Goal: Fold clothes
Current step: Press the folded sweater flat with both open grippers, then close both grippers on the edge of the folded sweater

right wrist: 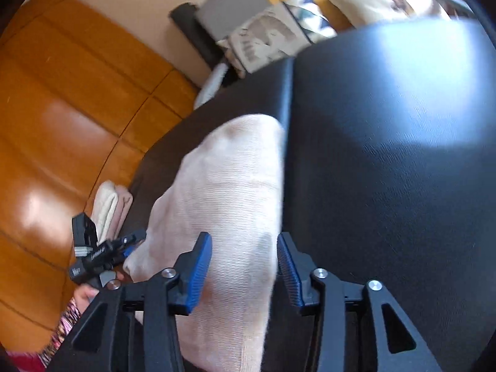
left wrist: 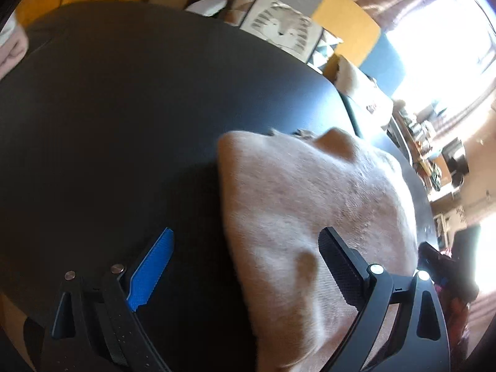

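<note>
My right gripper (right wrist: 245,266) sat nearest the lens, its two blue-padded fingers (right wrist: 198,272) spread apart on either side of the pale pink garment (right wrist: 223,192), with nothing clamped between them. The garment lay in a folded heap on the black leather surface (right wrist: 387,170), its far end reaching up to the seam that runs across that surface. My left gripper (right wrist: 124,248) showed at the garment's left edge in the right wrist view, right beside the cloth; whether it touched the fabric I could not tell.

In the left wrist view that gripper (left wrist: 245,263) also stood wide open, one blue pad (left wrist: 152,266) over bare black leather (left wrist: 124,108) to the left of the garment (left wrist: 310,201) and the other, black-faced finger above the cloth itself. The picture was blurred.

A small stack of folded pale cloths (right wrist: 110,207) rested at the left edge of the black surface, beyond the garment and close to the wooden floor (right wrist: 68,108). Patterned cushions (right wrist: 272,40) lay past the far side of the black surface.
</note>
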A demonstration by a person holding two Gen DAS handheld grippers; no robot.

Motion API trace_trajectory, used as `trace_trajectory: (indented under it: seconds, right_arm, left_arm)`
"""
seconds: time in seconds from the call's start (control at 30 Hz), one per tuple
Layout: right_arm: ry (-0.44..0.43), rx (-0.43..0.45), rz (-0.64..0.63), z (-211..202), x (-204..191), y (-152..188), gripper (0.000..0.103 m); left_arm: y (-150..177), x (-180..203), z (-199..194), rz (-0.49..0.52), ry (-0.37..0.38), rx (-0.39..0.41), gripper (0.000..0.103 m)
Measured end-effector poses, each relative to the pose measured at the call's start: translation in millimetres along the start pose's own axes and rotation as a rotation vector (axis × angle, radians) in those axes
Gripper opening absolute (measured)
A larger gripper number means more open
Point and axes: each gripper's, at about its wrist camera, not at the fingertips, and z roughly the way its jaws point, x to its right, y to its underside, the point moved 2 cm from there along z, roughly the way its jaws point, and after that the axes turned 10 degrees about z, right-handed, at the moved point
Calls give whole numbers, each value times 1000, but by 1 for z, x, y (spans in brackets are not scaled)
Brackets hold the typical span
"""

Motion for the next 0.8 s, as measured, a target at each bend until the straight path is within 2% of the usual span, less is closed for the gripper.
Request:
trace_trajectory:
  seconds: [0.07, 0.13, 0.27, 0.4, 0.47, 0.53, 0.6, 0.63, 0.67, 0.8]
  right_arm:
    - [-4, -21, 54, 4, 10, -3, 52]
    - [-20, -49, 107, 10, 19, -6, 61]
    - [-94, -127, 154, 30, 25, -14, 65]
    - [-92, -191, 132, 43, 18, -18, 65]
    - [-87, -221, 139, 48, 18, -21, 62]
    - [-88, -250, 155, 51, 19, -24, 53]
    - [-101, -275, 182, 52, 22, -26, 48]
    - [-107, -288, 196, 53, 24, -28, 46]
    - [-109, -304, 210, 54, 24, -29, 45]
    - [-94, -324, 245, 51, 15, -35, 40]
  left_arm:
    - [-1, 16, 9, 123, -41, -26, 101]
    - [-1, 26, 15, 198, -55, -38, 103]
    - [-12, 29, 24, 199, 6, -34, 103]
    - [-18, 43, 37, 279, 20, -32, 101]
    - [-21, 49, 41, 290, 27, -29, 93]
    - [-22, 52, 43, 285, 36, -31, 86]
    - [-24, 55, 41, 263, 55, -38, 69]
    - [-24, 58, 41, 238, 68, -46, 53]
    - [-24, 60, 40, 214, 81, -54, 43]
    - [-34, 64, 33, 155, 41, -87, 35]
